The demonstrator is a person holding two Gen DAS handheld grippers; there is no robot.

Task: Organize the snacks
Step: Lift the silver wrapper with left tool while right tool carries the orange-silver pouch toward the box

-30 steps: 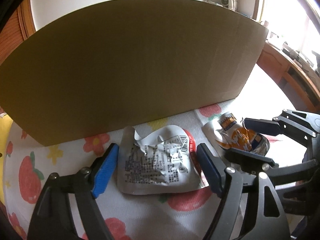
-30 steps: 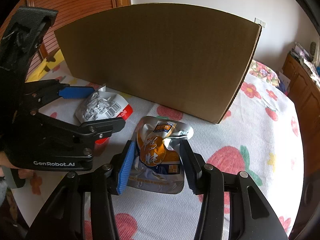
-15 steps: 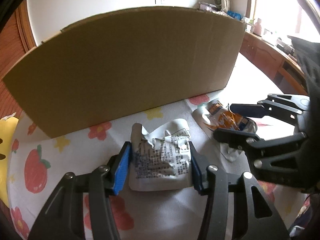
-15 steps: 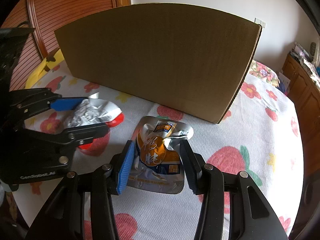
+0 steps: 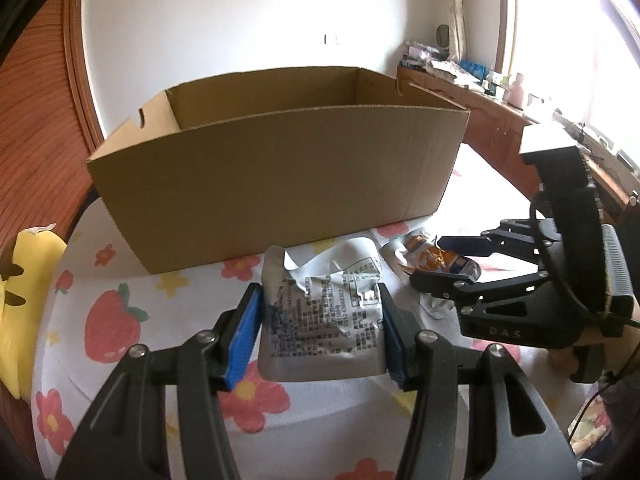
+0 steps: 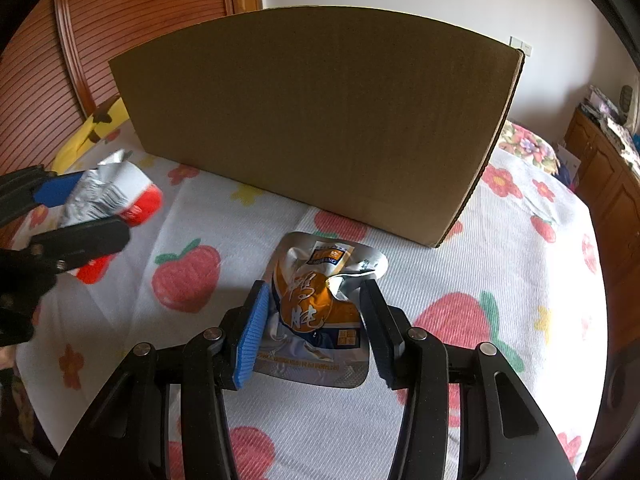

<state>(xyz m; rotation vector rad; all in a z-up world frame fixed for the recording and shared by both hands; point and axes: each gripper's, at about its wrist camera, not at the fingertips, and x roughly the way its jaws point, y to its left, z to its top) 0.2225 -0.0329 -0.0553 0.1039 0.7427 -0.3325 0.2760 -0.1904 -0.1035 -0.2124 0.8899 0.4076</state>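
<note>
2 grippers: left gripper (image 5: 320, 332) clamped on silver packet (image 5: 322, 320), right gripper (image 6: 316, 328) clamped on orange pouch (image 6: 316, 308), near cardboard box (image 5: 280, 176).

Cardboard box (image 5: 280, 184): matt brown corrugated paperboard, fluting visible along its cut rim. Silver snack pouch (image 5: 324, 312): crinkled, glossy foil-like film with printed text. Orange snack pouch (image 6: 316, 308): shiny, creased film. Bed cover (image 6: 500, 272): ribbed woven cloth, matt, printed with strawberries and flowers. Left claw (image 5: 320, 334) and right claw (image 6: 316, 328): matt black plastic frames, ridged blue pads, bright metal screw heads. Cabinet door (image 6: 48, 60): slatted, polished wood.
</note>
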